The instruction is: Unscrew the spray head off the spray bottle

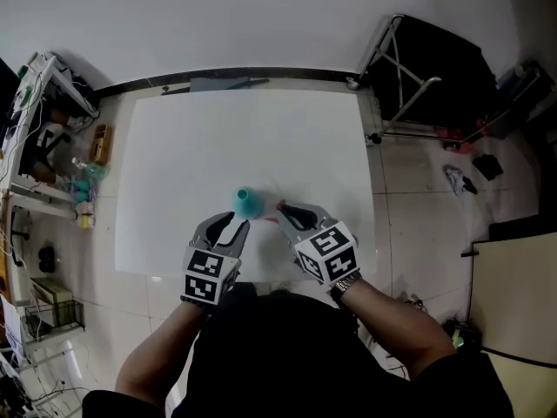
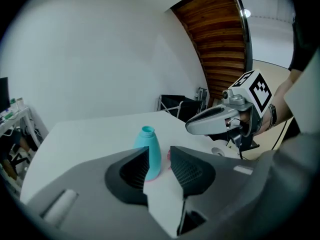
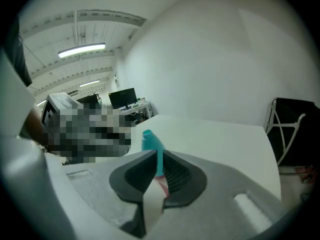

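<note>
Held left fingers (image 2: 132, 171) wide open, empty, facing teal bottle (image 2: 150, 151) near surface (image 1: 261, 138) front edge; pinched pink piece (image 3: 162, 185) in right fingers (image 3: 177, 176).

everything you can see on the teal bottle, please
The teal plastic bottle has a cone-like body tapering to a short open neck, with no spray head on it. It stands upright on the white table, near its front edge, just beyond the left gripper and the right gripper. Neither has its jaws round it. A small pink-red piece sits beside its base. No label shows.
</note>
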Demonstrator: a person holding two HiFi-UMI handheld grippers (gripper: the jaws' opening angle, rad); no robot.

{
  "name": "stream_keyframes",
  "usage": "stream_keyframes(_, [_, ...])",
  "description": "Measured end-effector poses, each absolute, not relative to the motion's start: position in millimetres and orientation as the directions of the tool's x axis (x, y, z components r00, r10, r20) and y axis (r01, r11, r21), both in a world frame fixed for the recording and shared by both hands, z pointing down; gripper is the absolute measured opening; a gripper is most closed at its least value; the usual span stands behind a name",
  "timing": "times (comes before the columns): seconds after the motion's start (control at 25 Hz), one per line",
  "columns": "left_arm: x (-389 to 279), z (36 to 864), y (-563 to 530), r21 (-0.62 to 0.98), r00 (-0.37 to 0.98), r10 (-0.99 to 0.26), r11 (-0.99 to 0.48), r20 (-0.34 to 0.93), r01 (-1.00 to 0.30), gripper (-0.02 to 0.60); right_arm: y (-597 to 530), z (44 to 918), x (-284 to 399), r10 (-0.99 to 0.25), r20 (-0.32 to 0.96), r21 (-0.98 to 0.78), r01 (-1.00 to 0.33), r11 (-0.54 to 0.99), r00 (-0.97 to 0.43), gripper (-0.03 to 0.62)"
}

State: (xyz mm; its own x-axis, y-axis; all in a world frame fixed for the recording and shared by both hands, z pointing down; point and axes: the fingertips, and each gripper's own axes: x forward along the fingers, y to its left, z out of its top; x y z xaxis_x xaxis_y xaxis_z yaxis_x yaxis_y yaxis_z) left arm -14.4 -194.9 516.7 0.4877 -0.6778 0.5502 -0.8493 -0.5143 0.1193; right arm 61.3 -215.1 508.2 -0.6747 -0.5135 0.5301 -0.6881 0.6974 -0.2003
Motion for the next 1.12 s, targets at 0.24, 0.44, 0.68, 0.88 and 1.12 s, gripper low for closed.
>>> stream_keyframes(0.24, [-1.1,484.9,-195.5,0.14,0.535,-0.688,-0.543,0.491,-0.828,0.015,-205.8,484.7,47.7,-0.514,0.495,-0.211,-0.671,0.71,-0.7,-0.008])
stream_keyframes(0.44, [6.7,471.9,-194.7,0.145,0.564,-0.68,-0.571,0.469,-0.808,0.015,-198.4,479.7,37.6,-0.5,0.507,-0.199,-0.659,0.725,-0.702,-0.008])
stream_keyframes(0.68, [10.9,470.7,-191.4,0.142,0.582,-0.667,-0.593,0.465,-0.793,0.015,-193.2,481.0,33.5,-0.504,0.511,-0.199,-0.667,0.718,-0.696,-0.008])
stream_keyframes(0.88, [13.1,470.9,-190.7,0.142,0.589,-0.661,-0.601,0.465,-0.787,0.015,-191.2,481.8,33.9,-0.507,0.516,-0.198,-0.672,0.713,-0.69,-0.008])
stream_keyframes(1.12, [11.2,472.4,-189.0,0.141,0.59,-0.658,-0.603,0.468,-0.785,0.015,-190.5,481.1,32.3,-0.514,0.515,-0.198,-0.678,0.708,-0.686,-0.008])
